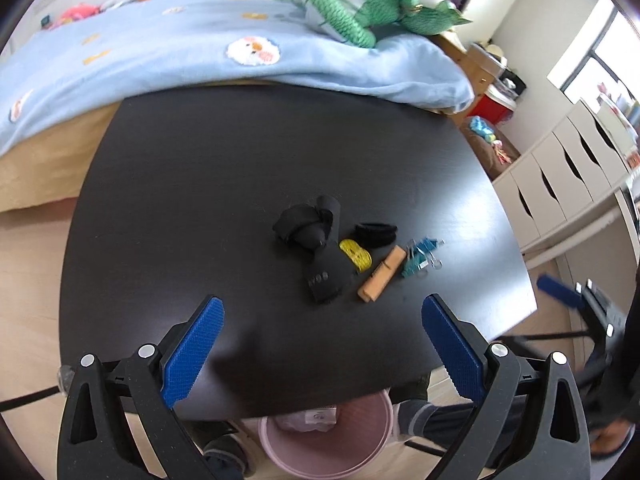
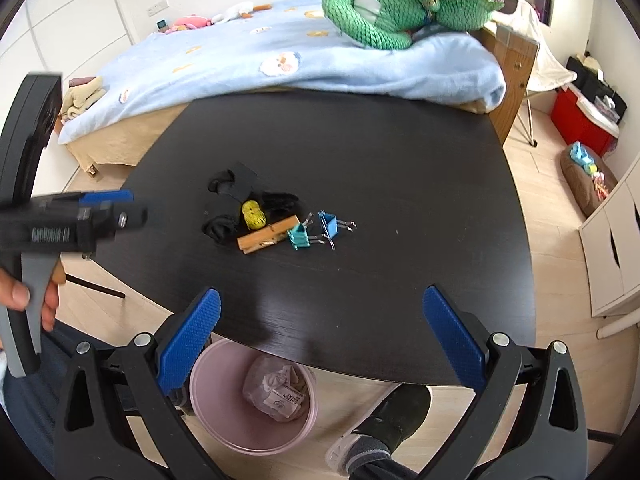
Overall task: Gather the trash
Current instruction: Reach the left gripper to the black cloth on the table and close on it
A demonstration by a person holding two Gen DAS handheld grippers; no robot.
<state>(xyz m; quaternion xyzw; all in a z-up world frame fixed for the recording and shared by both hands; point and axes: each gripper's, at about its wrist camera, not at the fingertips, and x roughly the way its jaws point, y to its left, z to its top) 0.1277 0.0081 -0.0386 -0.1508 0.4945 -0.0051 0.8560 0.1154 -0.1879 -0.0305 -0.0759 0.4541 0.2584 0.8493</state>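
Observation:
A pink trash bin (image 2: 224, 420) (image 1: 280, 444) stands on the floor under the near edge of the black table (image 2: 400, 160) (image 1: 240, 152); crumpled paper and a label lie inside. On the table sit black socks (image 1: 316, 248) (image 2: 228, 200), a yellow roll (image 1: 356, 255) (image 2: 253, 214), a wooden clothespin (image 1: 380, 274) (image 2: 266, 235), blue binder clips (image 1: 420, 258) (image 2: 316, 230) and a black hair tie (image 1: 376, 234) (image 2: 280, 200). My left gripper (image 1: 322, 346) and right gripper (image 2: 320, 336) both hang open and empty above the near table edge. The left gripper (image 2: 88, 216) also shows blurred in the right wrist view.
A bed with a light blue blanket (image 2: 280, 64) and a green knitted toy (image 2: 400, 12) borders the table's far side. White drawers (image 1: 560, 176) stand to the right, a red box (image 2: 580, 120) beyond. A person's shoe (image 2: 384, 420) rests beside the bin.

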